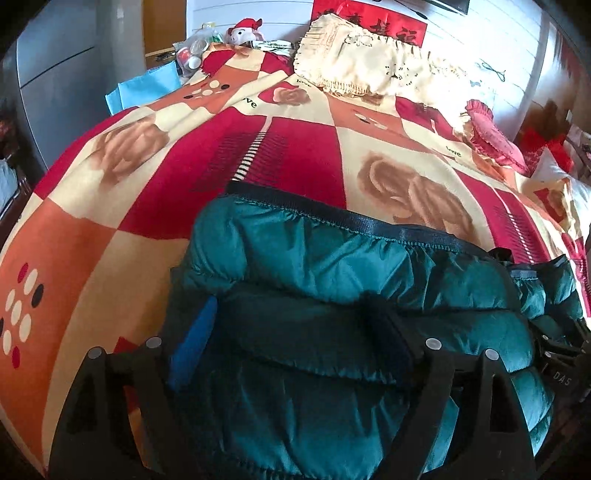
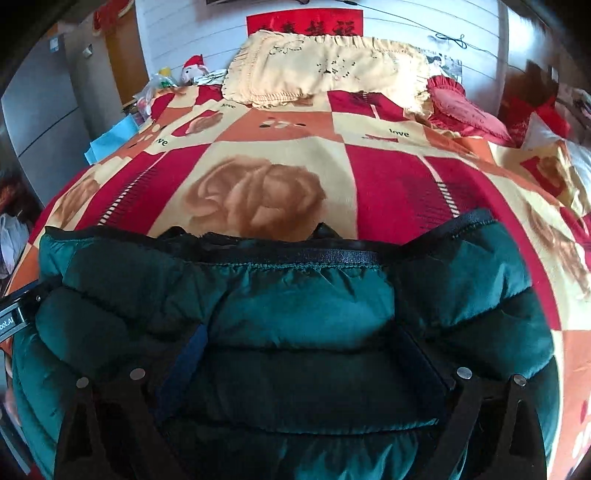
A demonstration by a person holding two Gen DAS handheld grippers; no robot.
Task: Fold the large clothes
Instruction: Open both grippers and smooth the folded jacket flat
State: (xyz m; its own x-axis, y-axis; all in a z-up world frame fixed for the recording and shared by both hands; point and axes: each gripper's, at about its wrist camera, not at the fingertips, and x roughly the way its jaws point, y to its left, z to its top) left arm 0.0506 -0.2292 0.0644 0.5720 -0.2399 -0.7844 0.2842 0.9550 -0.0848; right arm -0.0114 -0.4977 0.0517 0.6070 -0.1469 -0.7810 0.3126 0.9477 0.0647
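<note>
A teal quilted down jacket (image 1: 332, 266) (image 2: 295, 295) with a black elastic hem band lies folded into a thick bundle at the near edge of a bed. The bed has a red, orange and cream rose-print cover (image 1: 295, 155) (image 2: 258, 192). My left gripper (image 1: 291, 314) points down over the jacket's left part with its jaws wide apart; padding bulges between the fingers, which do not pinch it. My right gripper (image 2: 303, 332) stands equally wide over the jacket's middle. Each gripper's body shows at the edge of the other's view.
A cream frilled pillow (image 1: 362, 62) (image 2: 325, 66) and a red heart cushion (image 1: 491, 133) (image 2: 465, 107) lie at the head of the bed. A plush toy (image 1: 245, 31), bags and a light blue cloth (image 1: 144, 88) sit at the far left. A grey wardrobe (image 1: 55, 74) stands left.
</note>
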